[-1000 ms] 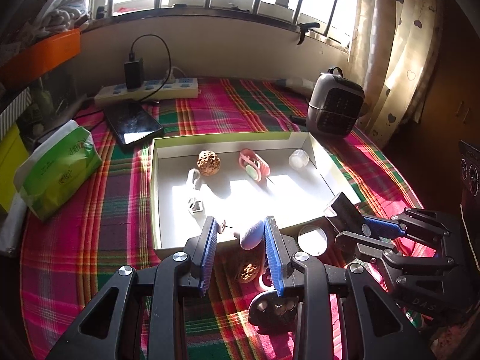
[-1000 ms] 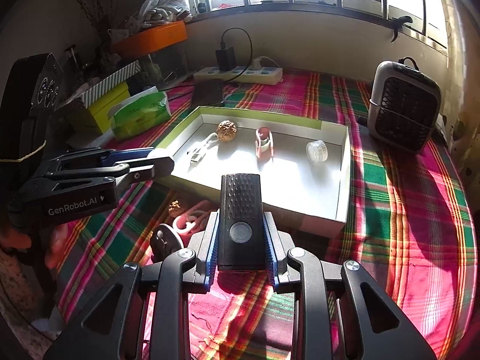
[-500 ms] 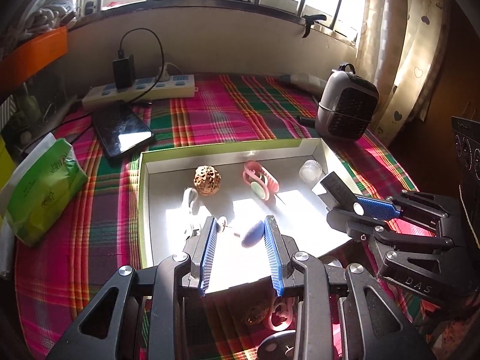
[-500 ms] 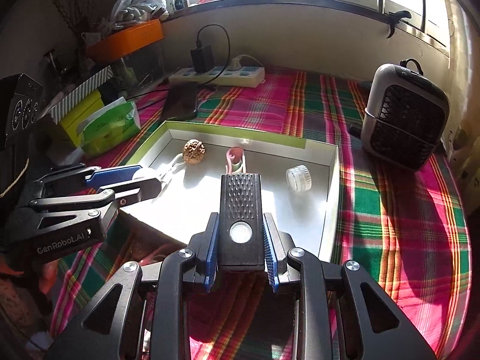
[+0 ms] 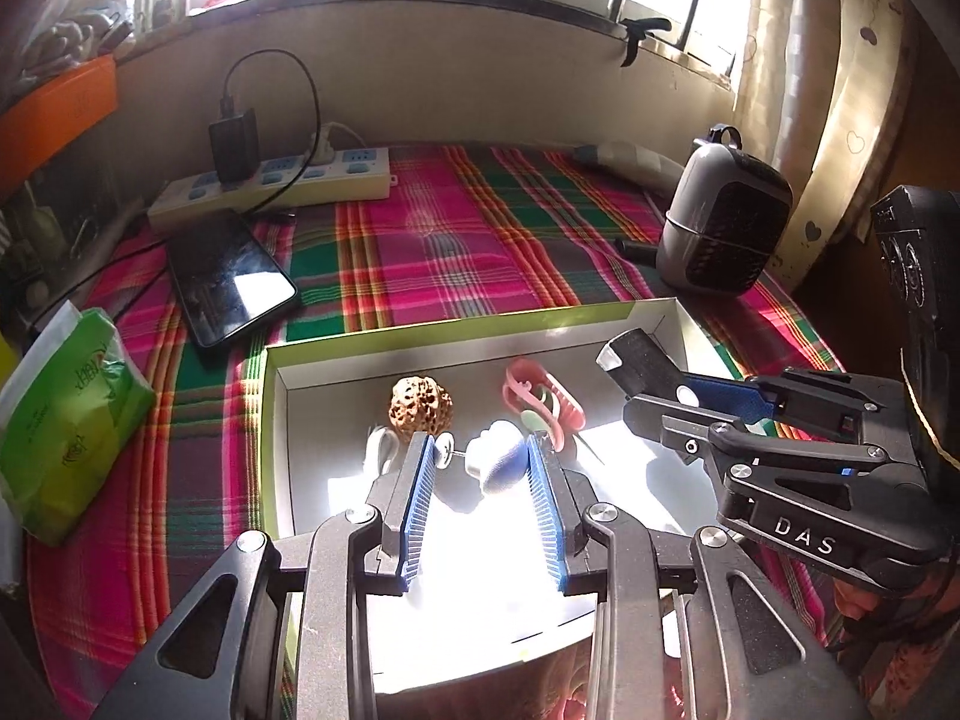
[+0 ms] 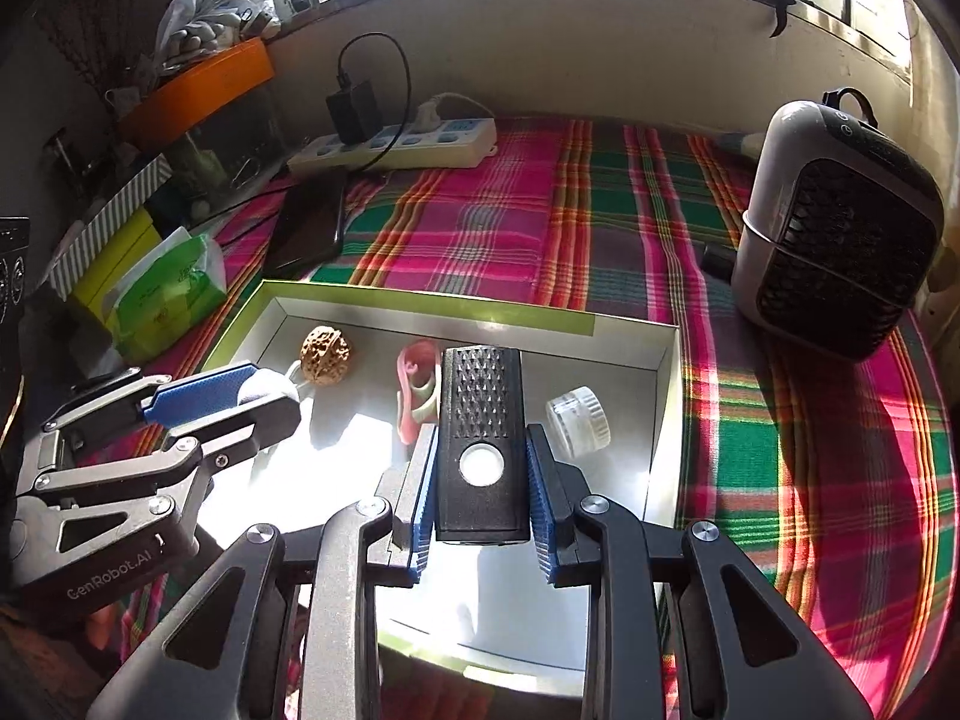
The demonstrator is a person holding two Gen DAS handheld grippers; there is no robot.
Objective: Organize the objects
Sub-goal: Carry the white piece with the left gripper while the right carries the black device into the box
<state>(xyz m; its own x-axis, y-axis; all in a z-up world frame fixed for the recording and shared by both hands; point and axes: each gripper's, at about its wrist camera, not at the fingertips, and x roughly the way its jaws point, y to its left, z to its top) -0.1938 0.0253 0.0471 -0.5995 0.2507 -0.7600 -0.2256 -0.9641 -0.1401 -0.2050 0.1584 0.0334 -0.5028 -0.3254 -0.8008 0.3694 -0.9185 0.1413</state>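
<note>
Left tongs [image 5: 480,468] pinch small blue-white object [image 5: 501,465]; right tongs [image 6: 480,474] clamp black device [image 6: 482,438]; walnut [image 5: 420,408], pink clip [image 5: 543,405] ahead in tray [image 5: 420,333].

A shallow white box [image 6: 660,420] with a lime-green rim lies open on a plaid-covered surface. Inside, near the far wall, sits a brown wrinkled walnut [image 6: 324,356]. To its right lies a pink clip-like item [image 6: 414,387], and farther right a small clear round jar [image 6: 577,421] on its side. A black textured rectangular device [image 6: 482,438] with a round white button is held level over the box, between blue gripper pads. A rounded blue-and-white object [image 5: 499,463] is held over the box's left part.
</note>
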